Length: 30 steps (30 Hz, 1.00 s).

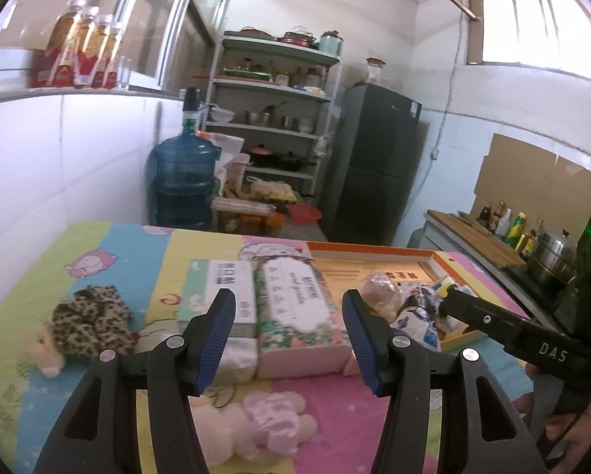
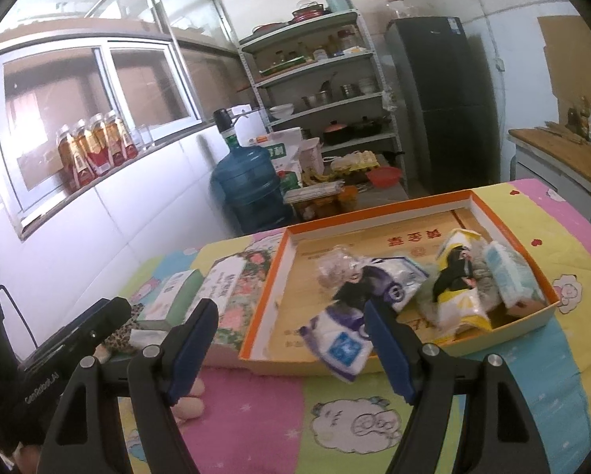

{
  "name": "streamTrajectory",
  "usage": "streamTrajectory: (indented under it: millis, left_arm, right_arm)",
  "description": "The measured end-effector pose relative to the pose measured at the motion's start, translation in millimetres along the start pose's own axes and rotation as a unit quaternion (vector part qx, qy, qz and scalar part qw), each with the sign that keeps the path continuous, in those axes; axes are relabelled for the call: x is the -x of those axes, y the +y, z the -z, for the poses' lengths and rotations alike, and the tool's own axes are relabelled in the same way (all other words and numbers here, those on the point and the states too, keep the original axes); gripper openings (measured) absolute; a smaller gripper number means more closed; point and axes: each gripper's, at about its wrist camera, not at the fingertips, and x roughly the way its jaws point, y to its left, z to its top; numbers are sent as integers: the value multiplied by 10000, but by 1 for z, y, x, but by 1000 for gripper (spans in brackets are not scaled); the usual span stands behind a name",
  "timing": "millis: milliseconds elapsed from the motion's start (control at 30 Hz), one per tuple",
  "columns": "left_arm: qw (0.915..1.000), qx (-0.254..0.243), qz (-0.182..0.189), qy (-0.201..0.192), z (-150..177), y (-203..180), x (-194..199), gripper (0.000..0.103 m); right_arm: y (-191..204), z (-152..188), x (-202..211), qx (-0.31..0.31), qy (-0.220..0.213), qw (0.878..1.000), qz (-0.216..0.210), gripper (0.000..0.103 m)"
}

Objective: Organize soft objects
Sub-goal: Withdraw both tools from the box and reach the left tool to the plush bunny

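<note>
Left gripper (image 1: 289, 341) jaws parted and empty above floral tissue pack (image 1: 295, 308), right gripper (image 2: 289, 345) gaping wider (nothing held), poised before orange-rimmed box (image 2: 378, 213)

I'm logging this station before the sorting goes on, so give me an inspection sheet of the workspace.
Surface: cartoon-print cloth covers the table.
Job's things: orange-rimmed box holds tissue packs and soft bags; floral tissue pack and green-white pack lie beside it; leopard plush and pink plush on the cloth.
Clutter: nothing seen beyond these.
Grippers: left gripper open, empty; right gripper open, empty.
Cables: nothing seen on the table.
Surroundings: water jug, shelf rack, fridge, bottles on the sill.
</note>
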Motion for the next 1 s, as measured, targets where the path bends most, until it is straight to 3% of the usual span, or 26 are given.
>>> streamTrajectory:
  millis: [633, 1000]
  left_arm:
    - [9978, 471, -431, -170, 10, 86, 42, 58]
    - [9936, 842, -736, -185, 28, 144, 65, 58]
  right_arm:
    - [59, 14, -3, 384, 152, 9991, 9, 76]
    - [102, 33, -13, 781, 407, 9959, -201, 76]
